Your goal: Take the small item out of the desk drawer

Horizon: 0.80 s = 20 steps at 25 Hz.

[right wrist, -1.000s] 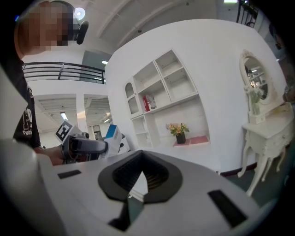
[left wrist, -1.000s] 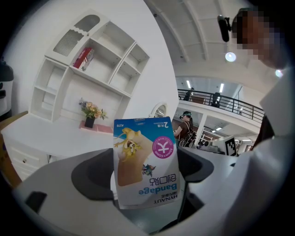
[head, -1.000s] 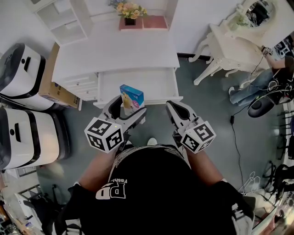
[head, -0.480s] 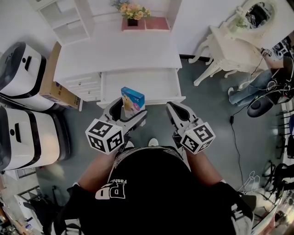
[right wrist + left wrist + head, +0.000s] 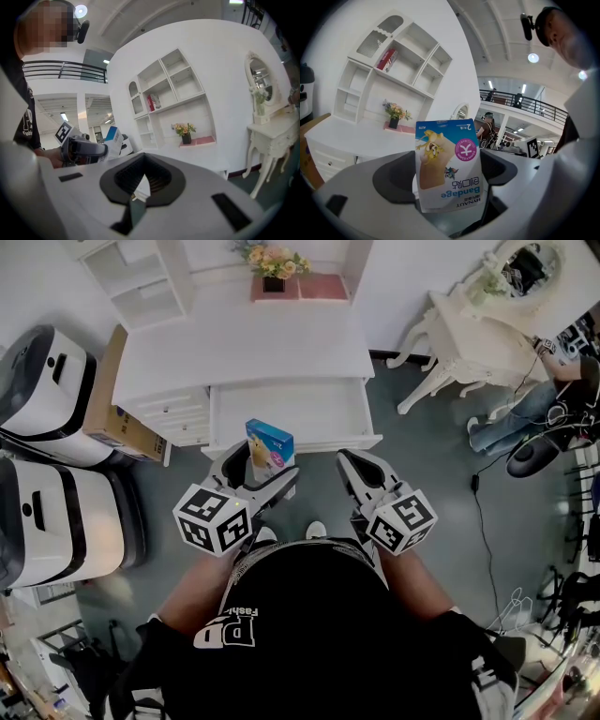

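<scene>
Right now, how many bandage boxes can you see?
1. The bandage box is clamped in the left gripper's jaws, near the open drawer's front. The drawer looks bare, but its back end under the desktop may hide more.

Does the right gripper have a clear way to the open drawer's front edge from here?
Probably yes. The right gripper hangs just short of the drawer's front edge with nothing between them; the box sits off to the side in the left gripper.
</scene>
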{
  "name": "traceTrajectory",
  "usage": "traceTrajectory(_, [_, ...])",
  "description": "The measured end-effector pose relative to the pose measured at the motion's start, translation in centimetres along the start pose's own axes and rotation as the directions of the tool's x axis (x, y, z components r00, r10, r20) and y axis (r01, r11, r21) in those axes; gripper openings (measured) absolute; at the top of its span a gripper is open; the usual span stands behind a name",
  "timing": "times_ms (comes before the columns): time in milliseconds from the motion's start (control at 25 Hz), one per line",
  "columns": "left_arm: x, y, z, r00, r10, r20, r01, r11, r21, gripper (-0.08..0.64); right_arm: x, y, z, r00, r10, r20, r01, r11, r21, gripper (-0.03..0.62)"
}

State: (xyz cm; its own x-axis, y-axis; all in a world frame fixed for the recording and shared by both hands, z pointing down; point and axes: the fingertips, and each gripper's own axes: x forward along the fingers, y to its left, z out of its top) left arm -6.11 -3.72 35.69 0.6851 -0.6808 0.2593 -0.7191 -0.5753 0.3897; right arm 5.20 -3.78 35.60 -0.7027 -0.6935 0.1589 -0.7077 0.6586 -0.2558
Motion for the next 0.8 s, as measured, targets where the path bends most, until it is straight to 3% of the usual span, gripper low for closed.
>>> traceTrajectory(800, [0.21, 0.41, -0.05, 1.0, 0.005, 0.0, -0.005, 1.0, -0.006, 0.425, 0.46, -0.03, -0.45, 1.0, 0.008, -0.011, -0.008, 1.0, 0.011, 0.006])
